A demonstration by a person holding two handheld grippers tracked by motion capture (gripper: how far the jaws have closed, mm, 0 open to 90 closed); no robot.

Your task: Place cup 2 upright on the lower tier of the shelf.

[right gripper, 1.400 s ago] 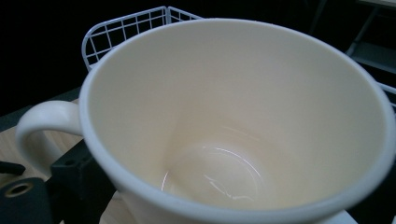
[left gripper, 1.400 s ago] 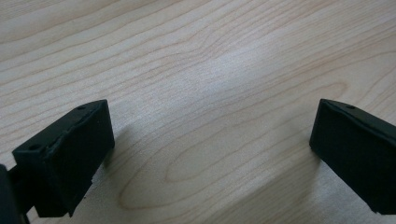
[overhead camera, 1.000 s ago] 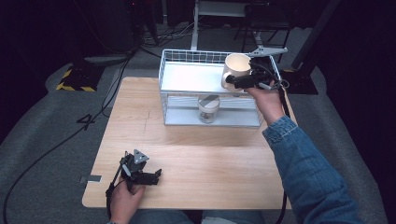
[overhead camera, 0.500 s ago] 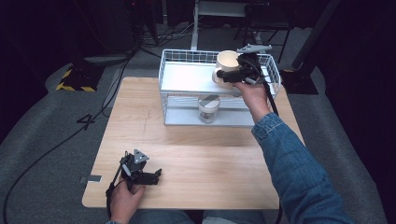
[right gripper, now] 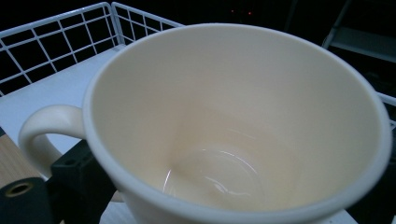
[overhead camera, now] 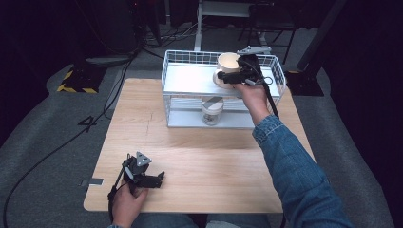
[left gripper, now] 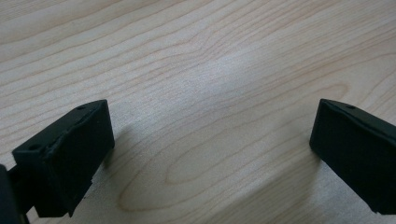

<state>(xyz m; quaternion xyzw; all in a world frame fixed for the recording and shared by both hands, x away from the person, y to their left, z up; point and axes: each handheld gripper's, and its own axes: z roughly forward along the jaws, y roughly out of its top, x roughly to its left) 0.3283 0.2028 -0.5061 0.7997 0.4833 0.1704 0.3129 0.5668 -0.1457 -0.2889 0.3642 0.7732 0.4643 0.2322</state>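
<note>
The right gripper (overhead camera: pixel 227 76), clamped on a cream mug (overhead camera: pixel 226 63), has carried it leftward over the white wire rack (overhead camera: pixel 190 59), now above the top shelf at the table's one o'clock. A second ago it hung nearer the rack's right edge. Setting it down looks next. The left gripper (overhead camera: pixel 161 176) stays spread wide at seven o'clock.

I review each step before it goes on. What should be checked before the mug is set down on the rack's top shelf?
1. Right claw shut on the mug: ok.
2. Mug upright and empty: ok.
3. Mug over the top shelf, inside the rack's rim: ok.
4. Mug base touching the shelf: cannot tell.
5. Left claw open, resting on the table, clear of the rack: ok.
</note>
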